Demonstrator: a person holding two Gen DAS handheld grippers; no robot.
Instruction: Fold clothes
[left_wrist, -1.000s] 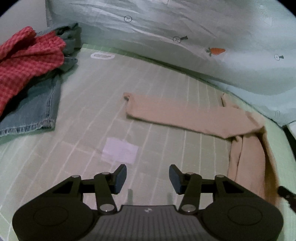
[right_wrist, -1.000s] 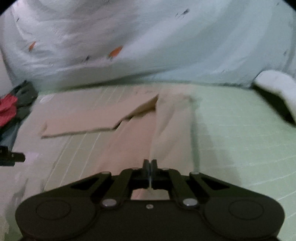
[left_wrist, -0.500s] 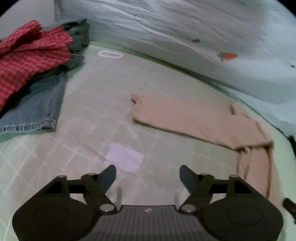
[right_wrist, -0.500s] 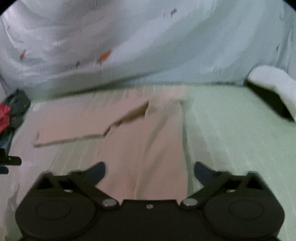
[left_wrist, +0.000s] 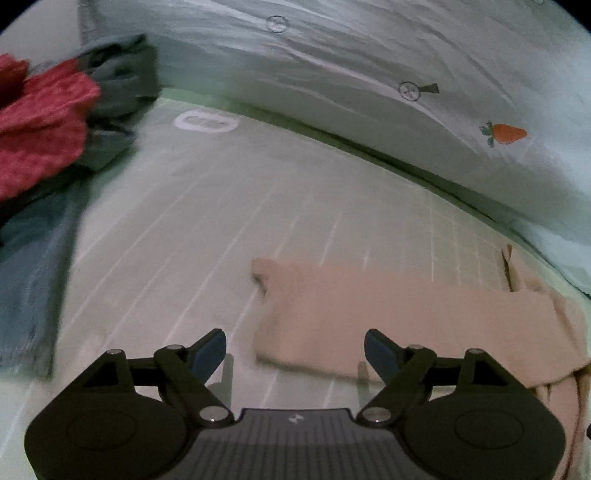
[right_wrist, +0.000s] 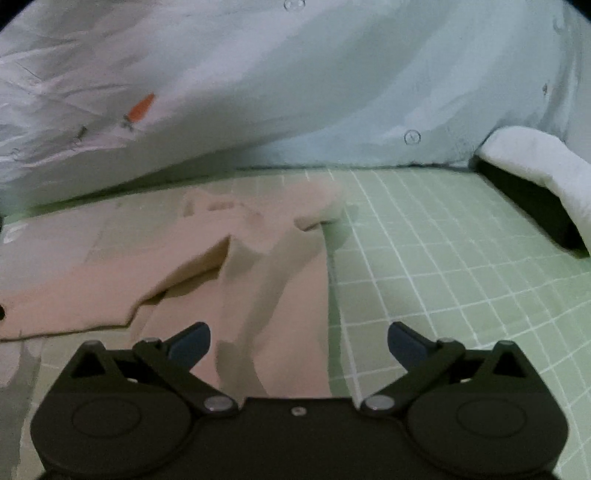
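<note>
The left gripper (left_wrist: 295, 349) hangs over the green mat (left_wrist: 229, 206) w/ white grid lines; its jaws are opening, wide apart, nothing pinched; the end of a tan pant leg lies on the mat under the gap, not touching the blue pads. The tan pants (left_wrist: 388, 317) lie flat, one leg going off to the right edge of the left view.

The right gripper (right_wrist: 298, 343) has its jaws spread as wide as they go; nothing held; the other leg of the tan pants (right_wrist: 280, 288) lies on the mat below & between the fingers; the pads don't press on it. In the right view the pants make an L shape: one leg goes left, one comes down toward the camera; a fold sticks up where the legs meet.

Far left in the left view is a pile of clothes: a red checked cloth (left_wrist: 40, 122) on top, a grey cloth (left_wrist: 122, 74) behind it, blue jeans (left_wrist: 29, 280) beside it on the mat; well apart from the pants. A pale sheet w/ small carrot pics (left_wrist: 369, 74) runs along the back of the mat. A white pillow (right_wrist: 539, 166) sits at far right in the right view. Both views are a bit blurry.
</note>
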